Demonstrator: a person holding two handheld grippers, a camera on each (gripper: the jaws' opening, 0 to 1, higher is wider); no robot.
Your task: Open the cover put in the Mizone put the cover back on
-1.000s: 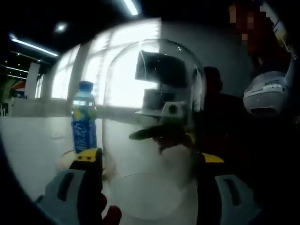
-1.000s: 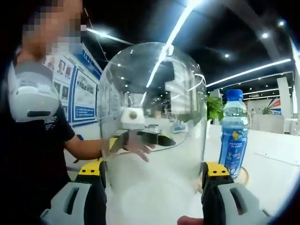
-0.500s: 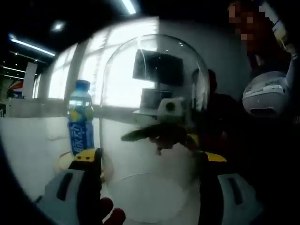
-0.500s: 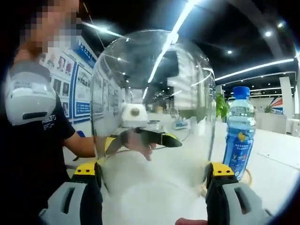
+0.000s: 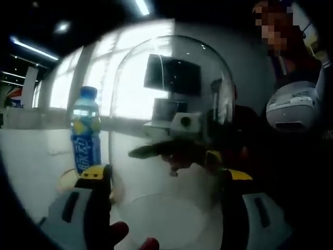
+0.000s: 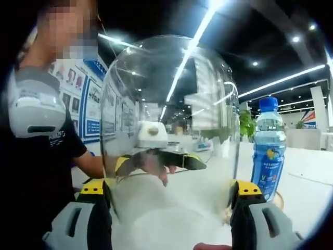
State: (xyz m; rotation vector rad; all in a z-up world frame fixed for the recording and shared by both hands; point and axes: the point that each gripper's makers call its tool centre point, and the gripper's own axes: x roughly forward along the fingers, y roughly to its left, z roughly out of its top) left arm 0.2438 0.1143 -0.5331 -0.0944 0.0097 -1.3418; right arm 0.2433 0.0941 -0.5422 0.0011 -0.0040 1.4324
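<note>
Two grippers clamp one clear glass dome cover (image 5: 171, 130) from opposite sides. In the left gripper view, the left gripper (image 5: 164, 179) has its yellow-tipped jaws set against the dome's two flanks, the glass wall filling the gap between them, so it is pinching the cover. Through the glass the other gripper's dark jaws and yellow tips show on the far side. In the right gripper view, the right gripper (image 6: 169, 190) has its jaws pressed the same way on either side of the cover (image 6: 169, 135), and through the dome the left gripper (image 6: 156, 159) appears with a person's hand behind it.

The cover is upright, rounded top up, its open rim low between the jaws, above a white table (image 6: 307, 182).

The Mizone (image 5: 85, 133), a blue bottle with a blue cap, stands upright on the table (image 5: 31, 161) outside the cover, just beside it. It sits on what looks like a round light-coloured base (image 5: 67, 179). In the right gripper view the Mizone (image 6: 268, 151) stands to the right of the dome, apart from the glass.

A person in a dark shirt (image 6: 36, 166) stands close behind the cover.
</note>
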